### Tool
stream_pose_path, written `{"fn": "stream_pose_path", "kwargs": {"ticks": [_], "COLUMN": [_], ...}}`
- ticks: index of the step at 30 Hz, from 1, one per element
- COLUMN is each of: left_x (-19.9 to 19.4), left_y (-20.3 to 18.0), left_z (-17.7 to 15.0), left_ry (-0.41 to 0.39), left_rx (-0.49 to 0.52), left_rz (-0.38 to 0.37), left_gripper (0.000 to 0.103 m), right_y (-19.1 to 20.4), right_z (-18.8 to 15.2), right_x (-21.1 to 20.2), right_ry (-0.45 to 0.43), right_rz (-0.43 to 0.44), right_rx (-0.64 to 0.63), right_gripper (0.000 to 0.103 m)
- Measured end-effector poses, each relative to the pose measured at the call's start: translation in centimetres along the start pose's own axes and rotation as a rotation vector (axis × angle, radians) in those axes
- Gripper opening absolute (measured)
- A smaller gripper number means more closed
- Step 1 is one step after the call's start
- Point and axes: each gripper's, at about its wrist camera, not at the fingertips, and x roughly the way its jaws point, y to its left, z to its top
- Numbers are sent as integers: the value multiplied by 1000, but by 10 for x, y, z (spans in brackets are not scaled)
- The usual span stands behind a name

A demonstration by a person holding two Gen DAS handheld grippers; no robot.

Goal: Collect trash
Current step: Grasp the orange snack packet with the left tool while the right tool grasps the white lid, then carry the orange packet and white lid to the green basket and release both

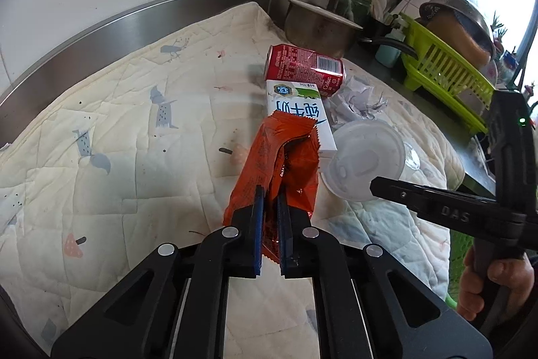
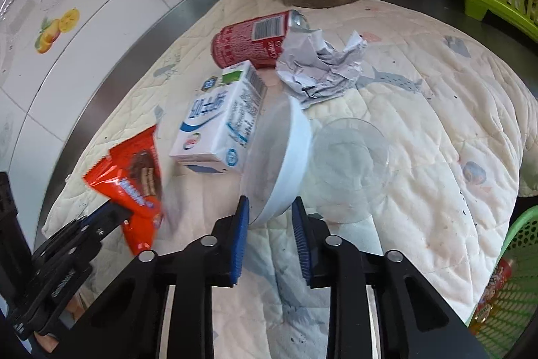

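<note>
The red wrapper is clamped between the nearly closed jaws of the left gripper, low in the middle of the left view; it is gripped by one end, so the rest stands free beyond the jaws, apparently lifted off the cloth for carrying away. In the right view the same wrapper is seen at lower left.

The right gripper is set over the rim of the white lid, at the centre of its view. The jaws stand narrow, one on each side of the rim, but whether the pads already press on it cannot be told. The lid stands on edge, tilted against the clear cup, which probably explains the edgewise approach.

Still lying on the cloth above these are the milk carton, the red can on its side and the crumpled paper.

The table is covered by a stained quilted cloth and backed by a steel upstand and white tiles with pipe fittings. A metal pot and a green dish rack stand at upper right. A green basket, at the lower right edge of the right view, appears to hold trash already.
</note>
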Motion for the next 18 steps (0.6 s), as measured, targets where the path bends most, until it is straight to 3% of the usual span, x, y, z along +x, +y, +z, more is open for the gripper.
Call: {"fn": "stream_pose_path", "kwargs": {"ticks": [4, 6, 12, 18], "left_x": [-10, -16, -30, -46], "left_y": [3, 3, 2, -12], "left_z": [-1, -1, -2, -3], "left_ry": [-20, -32, -51, -67], "left_rx": [-15, -24, -26, -10], "left_rz": [-8, -11, -13, -33], "left_gripper": [4, 4, 4, 4], "right_y": [-5, -8, -9, -10], "right_z": [-1, -2, -7, -22], "right_x": [1, 1, -9, -44], "right_ry": [-12, -21, -41, -88], "right_rz": [-9, -14, -25, -20], "right_rx": [16, 22, -2, -79], "right_gripper": [16, 6, 5, 5]}}
